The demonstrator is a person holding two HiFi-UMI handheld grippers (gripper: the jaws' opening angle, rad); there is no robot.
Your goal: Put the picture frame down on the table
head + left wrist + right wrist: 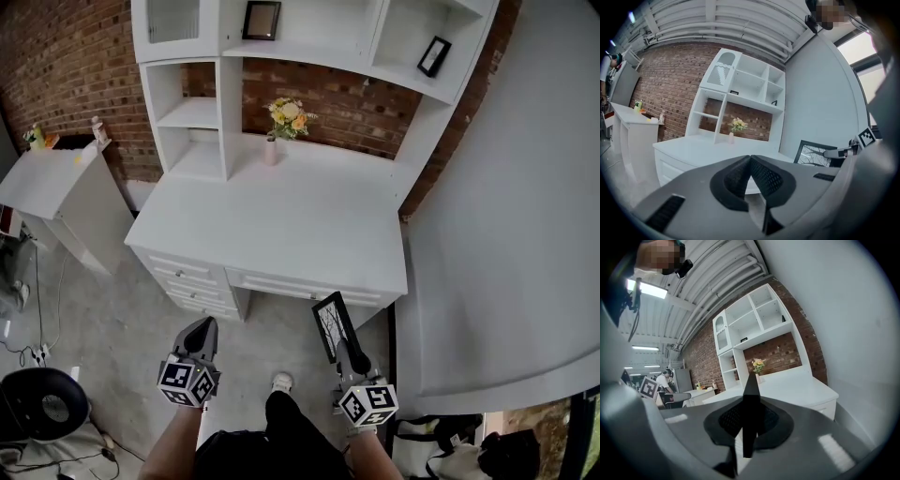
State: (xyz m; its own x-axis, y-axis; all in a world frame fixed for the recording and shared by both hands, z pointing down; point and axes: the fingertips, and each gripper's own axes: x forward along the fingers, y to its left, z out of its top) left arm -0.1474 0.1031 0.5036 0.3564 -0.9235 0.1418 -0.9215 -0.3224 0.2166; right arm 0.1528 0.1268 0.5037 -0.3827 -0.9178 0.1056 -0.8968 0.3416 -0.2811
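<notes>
A white desk [281, 225] stands by a brick wall [66, 66]. At 5 o'clock, short of it, the right hand-held gripper [349, 352] pinches the picture frame [330, 323]. The left hand-held gripper [202, 333] is closed and empty. Best to carry the frame over the bare top and lower it gently.

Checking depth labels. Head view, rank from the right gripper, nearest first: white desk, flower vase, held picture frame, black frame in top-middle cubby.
1. picture frame, in the right gripper.
2. white desk, just ahead.
3. flower vase, desk's back.
4. black frame, top-middle cubby.
</notes>
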